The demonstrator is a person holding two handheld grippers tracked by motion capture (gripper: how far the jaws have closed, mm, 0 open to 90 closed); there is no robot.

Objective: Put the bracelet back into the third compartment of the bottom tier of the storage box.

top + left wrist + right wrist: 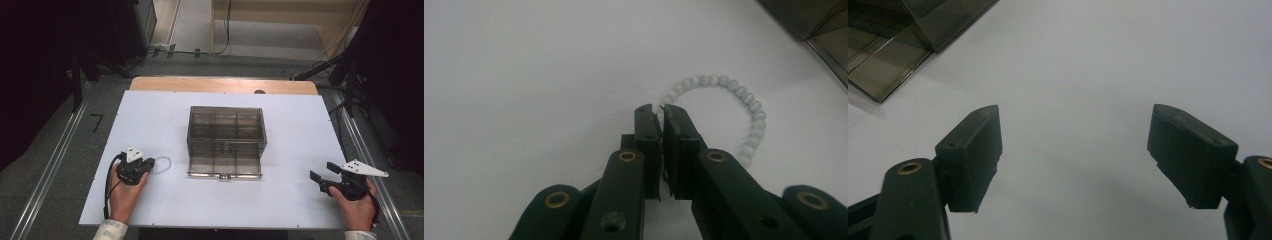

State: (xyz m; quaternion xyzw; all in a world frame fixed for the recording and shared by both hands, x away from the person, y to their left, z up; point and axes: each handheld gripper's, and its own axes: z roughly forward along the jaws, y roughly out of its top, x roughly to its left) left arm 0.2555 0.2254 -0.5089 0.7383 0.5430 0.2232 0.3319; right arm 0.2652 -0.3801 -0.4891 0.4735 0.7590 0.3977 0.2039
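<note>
A bracelet of white beads [162, 164] lies on the white tabletop [150, 120], left of a smoky clear box [226, 127]. My left gripper [149, 163] sits at its left end. In the left gripper view the jaws of that gripper [659, 109] are closed together, pinching the bracelet [744, 102] at its near-left part; the rest of the loop curves away to the right on the table. The box's bottom drawer [225, 167] is pulled out toward me. My right gripper [322, 171] rests at the front right with its jaws wide apart [1073, 135] and nothing between them.
The box has several compartments in its top and stands mid-table; its corner [814, 20] is seen in the left gripper view, and its drawer [883, 70] in the right gripper view. The table's wooden back edge [225, 85] lies beyond; floor rails run along both sides.
</note>
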